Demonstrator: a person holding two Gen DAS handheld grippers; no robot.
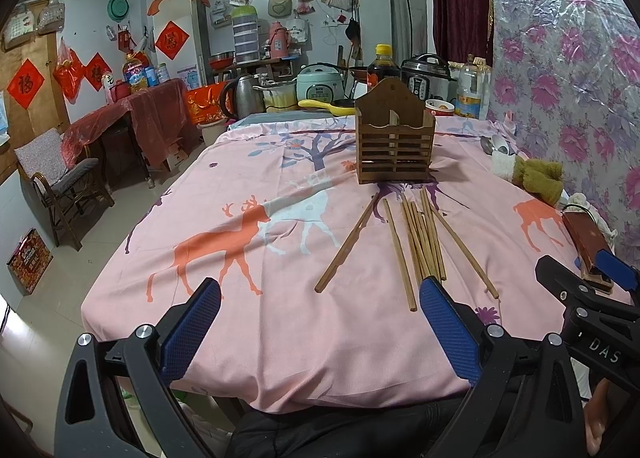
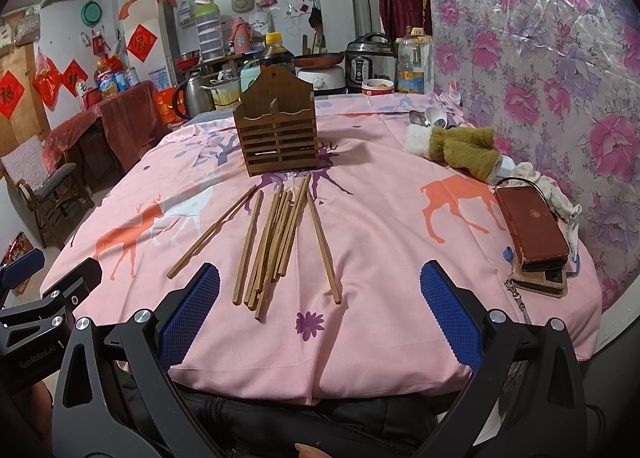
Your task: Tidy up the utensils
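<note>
Hovering at the counter's (image 2: pixel 380 338) near edge, my left gripper (image 1: pixel 320 334) and right gripper (image 2: pixel 320 330) both hold their jaws wide apart, gripping nothing. Loose brown wooden chopsticks (image 2: pixel 276 242) lie fanned on the pink deer-print cloth, with the slatted brown wooden utensil holder (image 2: pixel 278 130) upright at twelve o'clock beyond them.
</note>
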